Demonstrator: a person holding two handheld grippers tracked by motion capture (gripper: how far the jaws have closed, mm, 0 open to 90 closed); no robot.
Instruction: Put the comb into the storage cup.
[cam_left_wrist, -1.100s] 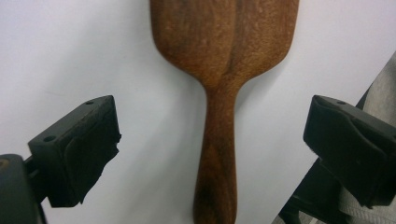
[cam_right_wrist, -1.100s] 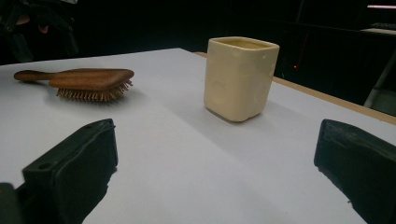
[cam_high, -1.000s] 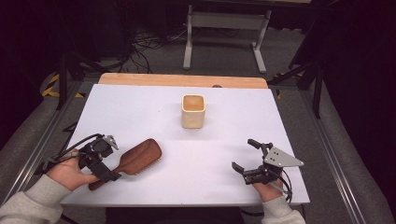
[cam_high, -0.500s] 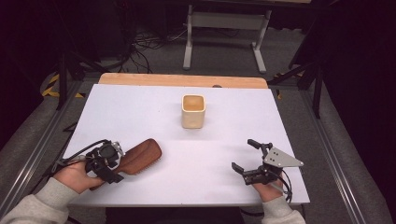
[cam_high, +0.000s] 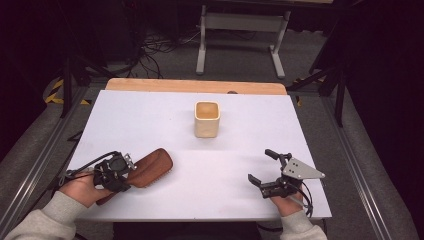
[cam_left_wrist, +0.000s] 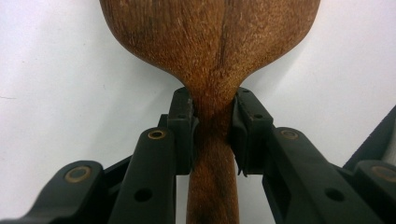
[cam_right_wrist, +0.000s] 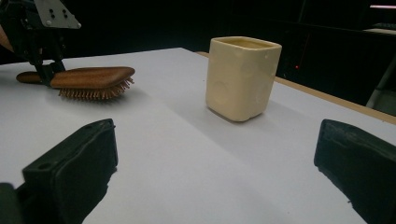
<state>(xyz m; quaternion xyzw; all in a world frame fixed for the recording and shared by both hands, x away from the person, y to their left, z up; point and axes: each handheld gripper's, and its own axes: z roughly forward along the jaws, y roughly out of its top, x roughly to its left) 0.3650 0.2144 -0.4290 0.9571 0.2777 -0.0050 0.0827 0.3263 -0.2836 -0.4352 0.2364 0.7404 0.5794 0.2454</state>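
the white table (cam_high: 150, 120) carries a cream cup (cam_high: 207, 119) mid-table and a wooden hairbrush (cam_high: 151, 167) (bristles down) near its front left. the left tongs (cam_high: 121, 175) have just been closing and now pinch the brush's neck. the right tongs (cam_high: 261, 168) gape wide, holding nothing.

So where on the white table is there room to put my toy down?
Lots of bare table lies left of the cream cup, and more to its right. The wide patch between the wooden hairbrush and the right gripper is free too. The near-left corner is crowded: the left gripper clamps the brush's neck there.
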